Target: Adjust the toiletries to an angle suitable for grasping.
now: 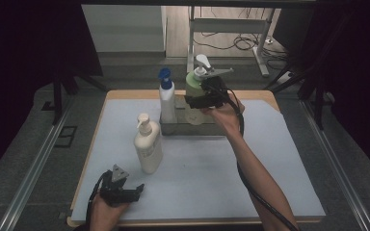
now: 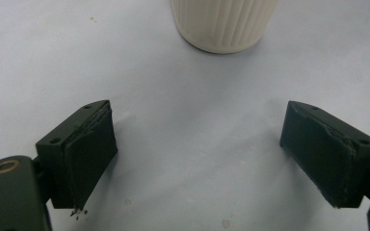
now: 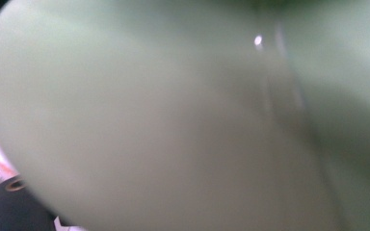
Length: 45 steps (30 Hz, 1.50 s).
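Green pump bottle [image 1: 192, 91] stands in the grey tray [image 1: 200, 128] at the tabletop's far side, beside the blue-capped bottle [image 1: 166, 98]; right tongs [image 1: 203, 98] clasp its body wide, probably to lift it; left tongs [image 2: 197, 154] rest open and empty near the cream bottle [image 1: 147, 147].

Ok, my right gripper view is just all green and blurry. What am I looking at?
Observer: A green pump bottle, very close up. In the high view your right gripper is right against its side.
Operator: Where is that bottle?
Observer: At a grey tray on the far side of the table, beside a white spray bottle with a blue top.
Operator: And my other gripper?
Observer: The left gripper is near the front edge, jaws open with nothing between them, pointing at a cream pump bottle.
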Each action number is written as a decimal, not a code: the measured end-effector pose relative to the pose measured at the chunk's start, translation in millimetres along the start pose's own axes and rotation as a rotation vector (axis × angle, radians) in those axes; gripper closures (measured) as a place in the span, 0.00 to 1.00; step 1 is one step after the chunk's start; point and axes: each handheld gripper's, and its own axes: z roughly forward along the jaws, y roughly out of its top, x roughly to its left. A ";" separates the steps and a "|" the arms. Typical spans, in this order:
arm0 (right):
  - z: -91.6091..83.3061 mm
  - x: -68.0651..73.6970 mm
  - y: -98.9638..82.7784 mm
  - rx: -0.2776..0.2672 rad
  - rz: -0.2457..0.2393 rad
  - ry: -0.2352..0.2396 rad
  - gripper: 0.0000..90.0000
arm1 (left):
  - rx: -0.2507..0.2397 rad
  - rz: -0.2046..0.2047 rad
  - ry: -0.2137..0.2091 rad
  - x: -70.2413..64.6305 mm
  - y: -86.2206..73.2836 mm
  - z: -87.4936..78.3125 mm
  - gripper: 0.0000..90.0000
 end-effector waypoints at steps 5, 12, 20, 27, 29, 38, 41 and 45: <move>4.7 -2.5 4.2 -0.006 0.004 -0.018 0.13 | 0.000 -0.001 0.000 0.0 0.0 0.0 0.13; 18.1 -6.6 4.5 -0.003 0.016 -0.036 0.13 | 0.004 0.001 0.000 0.1 0.0 -0.3 0.13; 37.4 -6.8 -6.1 0.012 0.014 -0.040 0.13 | 0.004 0.001 0.000 0.1 0.0 -0.3 0.13; 44.9 -6.9 -12.6 0.026 0.011 -0.037 0.13 | 0.004 0.001 0.000 0.1 0.0 -0.2 0.13; 46.5 -7.2 -14.8 0.028 0.010 -0.037 0.13 | 0.004 0.001 0.000 0.1 0.0 -0.2 0.13; 50.5 -9.1 -24.6 0.047 0.020 -0.026 0.13 | 0.003 0.001 0.000 0.1 0.0 -0.2 0.13; 52.4 -9.9 -28.1 0.054 0.027 -0.026 0.13 | 0.004 0.001 0.000 0.1 0.0 -0.2 0.13; 55.1 -10.9 -32.7 0.066 0.029 -0.025 0.13 | 0.004 0.001 0.000 0.1 0.0 -0.2 0.13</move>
